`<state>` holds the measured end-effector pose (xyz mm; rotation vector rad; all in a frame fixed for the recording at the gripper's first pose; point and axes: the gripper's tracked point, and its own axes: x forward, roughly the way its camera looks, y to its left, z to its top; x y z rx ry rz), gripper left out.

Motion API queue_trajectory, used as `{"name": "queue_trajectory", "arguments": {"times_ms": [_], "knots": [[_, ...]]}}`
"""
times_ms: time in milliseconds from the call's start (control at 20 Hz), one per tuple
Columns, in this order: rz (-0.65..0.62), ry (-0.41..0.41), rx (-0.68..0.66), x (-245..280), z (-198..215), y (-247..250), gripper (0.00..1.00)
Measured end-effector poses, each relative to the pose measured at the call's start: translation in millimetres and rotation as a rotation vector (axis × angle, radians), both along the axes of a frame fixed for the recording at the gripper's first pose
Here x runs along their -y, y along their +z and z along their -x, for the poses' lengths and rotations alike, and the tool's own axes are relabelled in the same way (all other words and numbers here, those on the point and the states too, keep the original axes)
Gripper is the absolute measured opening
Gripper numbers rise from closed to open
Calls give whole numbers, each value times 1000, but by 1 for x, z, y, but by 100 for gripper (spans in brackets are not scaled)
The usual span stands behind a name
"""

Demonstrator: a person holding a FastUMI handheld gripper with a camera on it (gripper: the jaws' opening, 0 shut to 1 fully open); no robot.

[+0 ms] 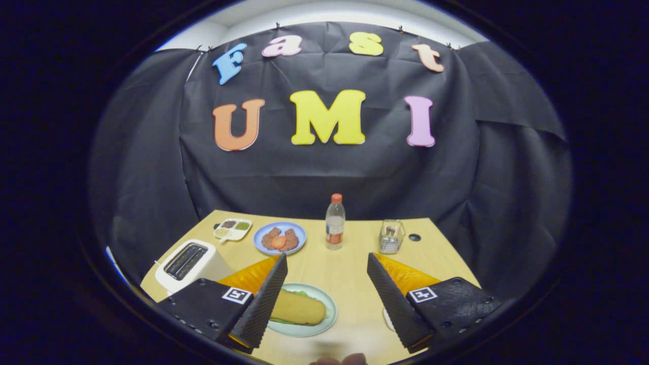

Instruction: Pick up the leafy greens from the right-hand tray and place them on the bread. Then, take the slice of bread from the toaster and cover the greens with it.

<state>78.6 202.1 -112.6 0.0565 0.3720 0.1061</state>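
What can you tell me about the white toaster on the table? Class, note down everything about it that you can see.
The toaster is a white, boxy appliance with rounded edges and a smooth shell that looks like plastic. It stands upright at the near left corner of the wooden table, beside the gripper's open fingers and nearer than the divided dish. Two long dark slots run side by side along its top; no bread stands out of them. A thin lever sticks out at one end. Nothing touches it except the table.
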Motion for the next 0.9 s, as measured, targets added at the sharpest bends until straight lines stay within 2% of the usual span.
{"name": "queue_trajectory", "arguments": {"times_ms": [350, 750, 900], "knots": [[-51, -91, 189, 78, 22, 98, 96], [-67, -142, 362, 138, 55, 173, 96], [-44, -157, 401, 156, 65, 184, 96]]}}
